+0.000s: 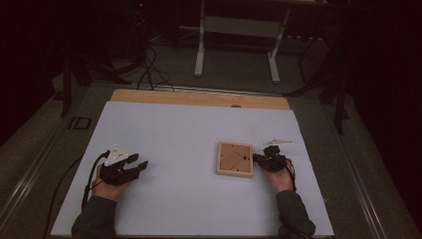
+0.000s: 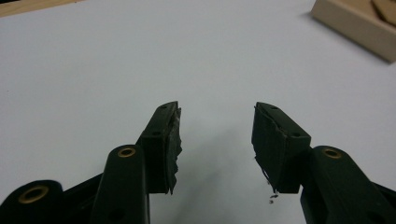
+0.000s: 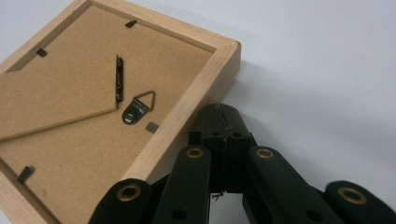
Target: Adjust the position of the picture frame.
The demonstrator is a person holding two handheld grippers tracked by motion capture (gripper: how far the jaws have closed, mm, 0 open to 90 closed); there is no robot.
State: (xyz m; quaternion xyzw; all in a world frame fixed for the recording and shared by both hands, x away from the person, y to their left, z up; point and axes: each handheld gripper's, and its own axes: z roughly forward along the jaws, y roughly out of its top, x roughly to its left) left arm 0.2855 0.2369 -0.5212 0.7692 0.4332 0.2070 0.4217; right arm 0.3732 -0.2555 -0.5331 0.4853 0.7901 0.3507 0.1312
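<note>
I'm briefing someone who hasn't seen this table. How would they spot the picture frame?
On the white table sheet, look right of centre, beside the right gripper. The picture frame lies face down: a square pale wood rim around a brown backboard with a small metal hanger.

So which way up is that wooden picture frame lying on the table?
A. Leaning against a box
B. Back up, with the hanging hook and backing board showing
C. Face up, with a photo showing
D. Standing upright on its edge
B: the picture frame lies flat with its brown backing board up, and the right gripper view shows the small metal hanging hook and the clips around its edge.
</note>
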